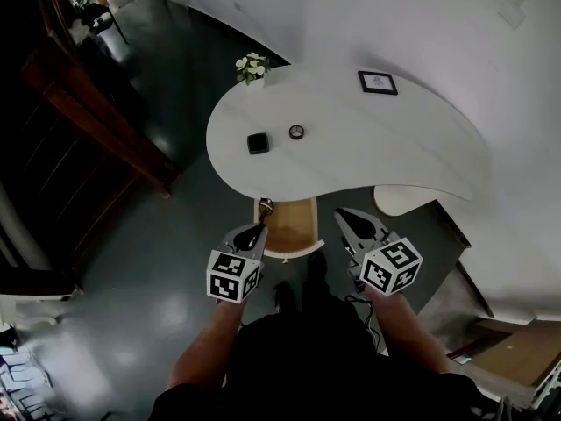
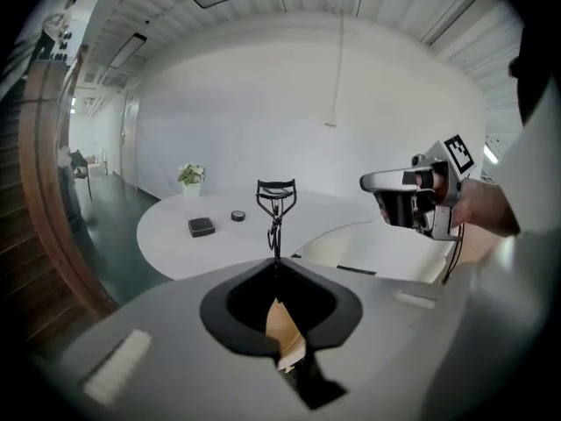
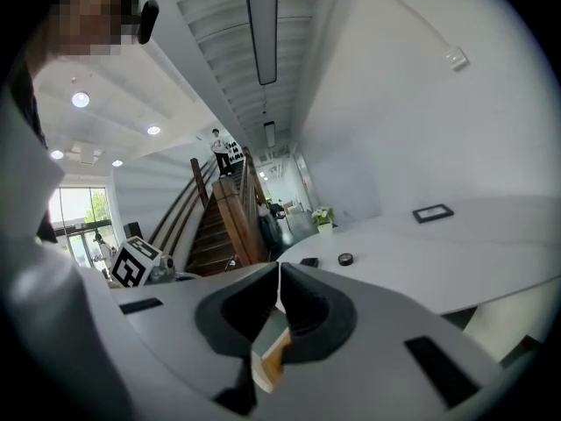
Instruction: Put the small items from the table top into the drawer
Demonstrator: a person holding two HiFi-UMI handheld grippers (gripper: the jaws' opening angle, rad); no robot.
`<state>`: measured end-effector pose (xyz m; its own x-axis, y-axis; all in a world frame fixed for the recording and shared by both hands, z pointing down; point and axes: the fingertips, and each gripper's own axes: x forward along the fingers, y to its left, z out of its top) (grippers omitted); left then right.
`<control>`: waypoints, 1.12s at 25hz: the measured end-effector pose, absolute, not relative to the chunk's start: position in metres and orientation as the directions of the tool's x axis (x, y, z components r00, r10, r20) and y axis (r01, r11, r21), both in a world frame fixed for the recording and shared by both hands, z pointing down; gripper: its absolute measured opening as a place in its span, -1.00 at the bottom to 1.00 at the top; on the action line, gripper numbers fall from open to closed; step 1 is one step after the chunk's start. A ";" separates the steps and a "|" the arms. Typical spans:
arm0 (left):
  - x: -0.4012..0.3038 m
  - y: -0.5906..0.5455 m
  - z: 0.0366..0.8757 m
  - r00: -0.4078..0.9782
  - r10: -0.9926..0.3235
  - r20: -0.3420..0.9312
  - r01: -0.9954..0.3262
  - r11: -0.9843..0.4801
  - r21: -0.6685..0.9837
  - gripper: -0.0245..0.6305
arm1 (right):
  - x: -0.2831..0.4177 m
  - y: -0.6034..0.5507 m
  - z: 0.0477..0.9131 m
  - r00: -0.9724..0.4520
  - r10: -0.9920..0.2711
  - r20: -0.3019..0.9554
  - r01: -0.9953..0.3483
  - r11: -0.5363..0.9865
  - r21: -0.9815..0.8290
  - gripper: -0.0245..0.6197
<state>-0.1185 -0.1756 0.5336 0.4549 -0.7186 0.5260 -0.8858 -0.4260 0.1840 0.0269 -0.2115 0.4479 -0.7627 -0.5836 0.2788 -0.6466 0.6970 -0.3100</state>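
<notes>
two items, a black box [image 1: 258, 143] and a ring [image 1: 296, 132], lie on the table [image 1: 377, 152] at 12 o'clock; left gripper [image 1: 260, 224] pinches an eyelash curler [image 2: 275, 203] at 11 o'clock of the drawer [image 1: 294, 228]; right gripper [image 3: 279, 293] pressed together.

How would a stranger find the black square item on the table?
Find the white curved table. Near its left edge lie two small things; the black case is the flat, square one, left of the round ring.

White table [image 1: 368, 139], black square case [image 1: 258, 143], black eyelash curler [image 2: 275, 220], tan wooden drawer [image 1: 289, 224], dark grey floor [image 1: 131, 261]
</notes>
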 end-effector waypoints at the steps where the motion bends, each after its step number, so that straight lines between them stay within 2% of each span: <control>1: -0.115 -0.178 0.541 0.458 -0.704 0.543 -0.883 -0.433 0.182 -0.87 | 0.028 -0.216 0.453 -0.763 -0.582 0.280 -0.646 0.696 -0.315 -0.89; 13: -0.066 -0.189 0.640 0.499 -0.483 0.720 -0.802 -0.573 0.171 -0.87 | 0.055 -0.238 0.516 -0.746 -0.564 0.355 -0.666 0.640 -0.383 -0.89; 28: -0.045 -0.204 0.737 0.440 -0.227 0.869 -0.721 -0.666 0.191 -0.87 | 0.066 -0.237 0.555 -0.748 -0.514 0.420 -0.662 0.631 -0.405 -0.89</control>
